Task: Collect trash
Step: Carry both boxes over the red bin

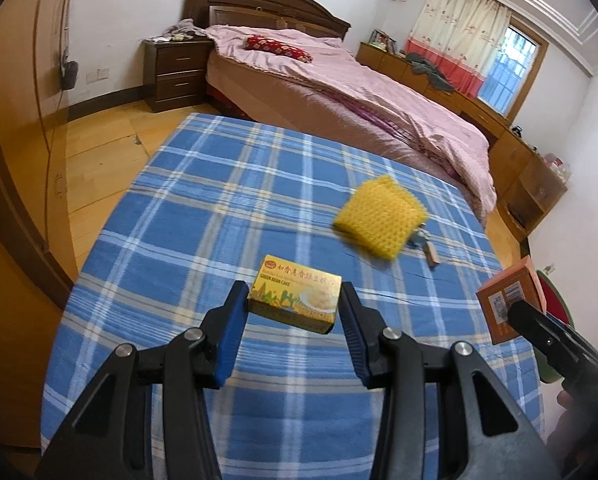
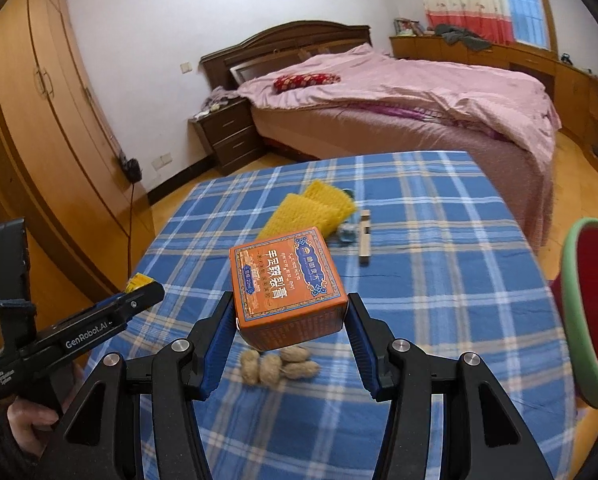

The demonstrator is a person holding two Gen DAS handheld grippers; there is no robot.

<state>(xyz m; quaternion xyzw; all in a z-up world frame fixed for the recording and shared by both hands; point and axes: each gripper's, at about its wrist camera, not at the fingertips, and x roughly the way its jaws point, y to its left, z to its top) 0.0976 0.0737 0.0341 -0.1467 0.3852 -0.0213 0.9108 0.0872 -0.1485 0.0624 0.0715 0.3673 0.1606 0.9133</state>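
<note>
My left gripper (image 1: 293,300) is shut on a yellow green-bean-cake box (image 1: 295,298) and holds it just above the blue plaid table (image 1: 179,220). My right gripper (image 2: 291,312) is shut on an orange box (image 2: 287,284), lifted above several peanuts (image 2: 279,366). The orange box also shows at the right in the left wrist view (image 1: 511,300). A yellow foam net (image 1: 379,220) lies mid-table, also in the right wrist view (image 2: 307,210). A red bin with a green rim (image 2: 591,312) stands at the table's right edge.
A small wooden block (image 2: 365,236) and a bluish item (image 2: 347,234) lie beside the foam net. A bed with a pink cover (image 1: 339,88) stands beyond the table. A wooden wardrobe (image 2: 39,120) lines the left wall; low cabinets (image 1: 519,160) run along the right.
</note>
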